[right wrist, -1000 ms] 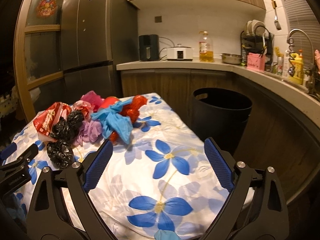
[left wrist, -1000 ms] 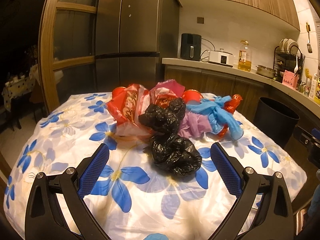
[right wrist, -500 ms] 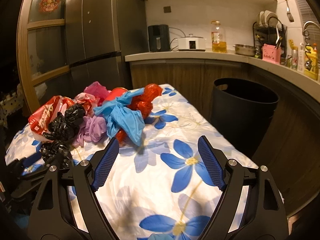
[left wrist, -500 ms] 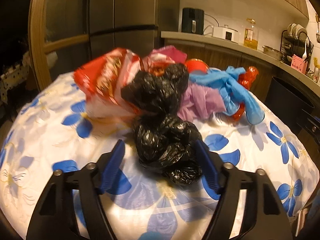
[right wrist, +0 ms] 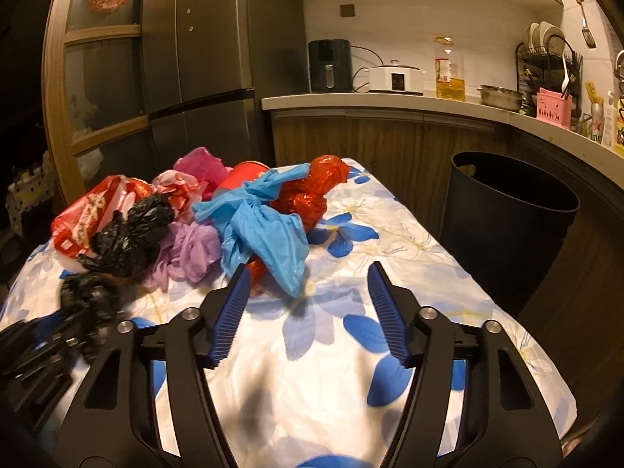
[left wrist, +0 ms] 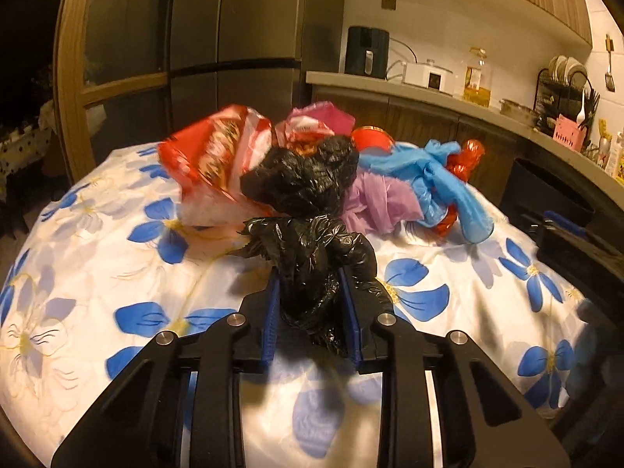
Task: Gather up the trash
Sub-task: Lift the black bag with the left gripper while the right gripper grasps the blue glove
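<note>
left gripper (left wrist: 310, 284) jaws have just closed, pinching a crinkled glossy black bag (left wrist: 312, 269).

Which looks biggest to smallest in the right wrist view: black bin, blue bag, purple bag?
1. Black bin, largest though farthest.
2. Blue bag.
3. Purple bag, partly hidden by the blue one, so that order is unsure.

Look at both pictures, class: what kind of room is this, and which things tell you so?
A home kitchen, most likely: a tall fridge, a worktop with a cooking-oil bottle, and a dish rack.
</note>
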`<action>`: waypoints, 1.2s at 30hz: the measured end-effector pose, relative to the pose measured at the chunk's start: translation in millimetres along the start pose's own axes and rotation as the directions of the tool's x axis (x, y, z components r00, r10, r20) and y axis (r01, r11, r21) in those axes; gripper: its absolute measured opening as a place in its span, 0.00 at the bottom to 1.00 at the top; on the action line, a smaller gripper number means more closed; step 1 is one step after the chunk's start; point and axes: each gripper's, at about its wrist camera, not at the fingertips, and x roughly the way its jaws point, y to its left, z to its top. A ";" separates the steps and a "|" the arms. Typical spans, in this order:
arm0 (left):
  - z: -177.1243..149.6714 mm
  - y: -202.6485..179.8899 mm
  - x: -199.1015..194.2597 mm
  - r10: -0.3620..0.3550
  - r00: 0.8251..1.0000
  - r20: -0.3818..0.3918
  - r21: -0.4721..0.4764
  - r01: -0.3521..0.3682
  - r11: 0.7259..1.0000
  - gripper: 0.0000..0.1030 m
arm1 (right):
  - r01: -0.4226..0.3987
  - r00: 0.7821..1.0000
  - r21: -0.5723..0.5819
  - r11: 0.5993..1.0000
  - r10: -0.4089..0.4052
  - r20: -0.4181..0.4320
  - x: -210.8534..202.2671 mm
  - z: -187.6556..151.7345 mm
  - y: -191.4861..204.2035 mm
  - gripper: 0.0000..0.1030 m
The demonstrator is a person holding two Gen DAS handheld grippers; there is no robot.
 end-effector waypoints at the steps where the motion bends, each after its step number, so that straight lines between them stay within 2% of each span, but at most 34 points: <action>1: 1.3 1.9 -4.7 -0.003 1.000 0.009 -0.010 0.003 1.000 0.28 | -0.010 1.000 -0.001 1.000 0.010 -0.010 6.5 1.4 1.2 0.53; 7: 14.0 6.5 -25.8 -0.001 0.998 0.069 -0.026 0.003 1.000 0.28 | -0.080 0.996 -0.022 0.997 0.079 -0.051 35.4 9.6 14.5 0.52; 12: 24.6 10.9 -29.3 0.010 0.997 0.083 -0.036 -0.008 0.999 0.28 | -0.080 0.995 -0.057 0.995 0.077 -0.058 53.7 16.1 25.2 0.52; 14: 26.9 13.4 -29.1 0.015 0.997 0.080 -0.044 -0.012 0.999 0.28 | -0.084 0.994 -0.062 0.995 0.079 -0.076 60.9 15.6 26.4 0.35; 15: 27.7 14.0 -29.1 0.018 0.997 0.078 -0.047 -0.015 0.999 0.28 | -0.090 0.993 -0.060 0.994 0.085 -0.083 62.3 14.7 25.7 0.30; 16: 28.3 14.9 -29.1 0.021 0.997 0.078 -0.052 -0.017 0.999 0.28 | -0.100 0.991 -0.057 0.993 0.095 -0.091 63.7 13.8 25.2 0.18; 17: 27.4 15.2 -30.1 0.023 0.997 0.079 -0.054 -0.019 0.998 0.28 | -0.105 0.991 -0.053 0.993 0.099 -0.093 63.3 13.3 24.4 0.12; 19: 28.7 15.2 -31.7 0.030 0.996 0.081 -0.055 -0.026 0.998 0.28 | -0.110 0.991 -0.045 0.993 0.106 -0.081 59.1 13.8 22.1 0.05; 29: 30.8 3.9 -51.7 0.040 0.991 0.127 -0.034 -0.036 0.999 0.28 | -0.141 0.989 -0.004 0.990 0.141 0.044 -5.6 24.1 1.0 0.02; 36: 37.2 -11.5 -66.6 0.026 0.986 0.163 -0.015 -0.024 1.000 0.28 | -0.134 0.985 0.022 0.991 0.130 0.113 -43.6 31.2 -21.6 0.02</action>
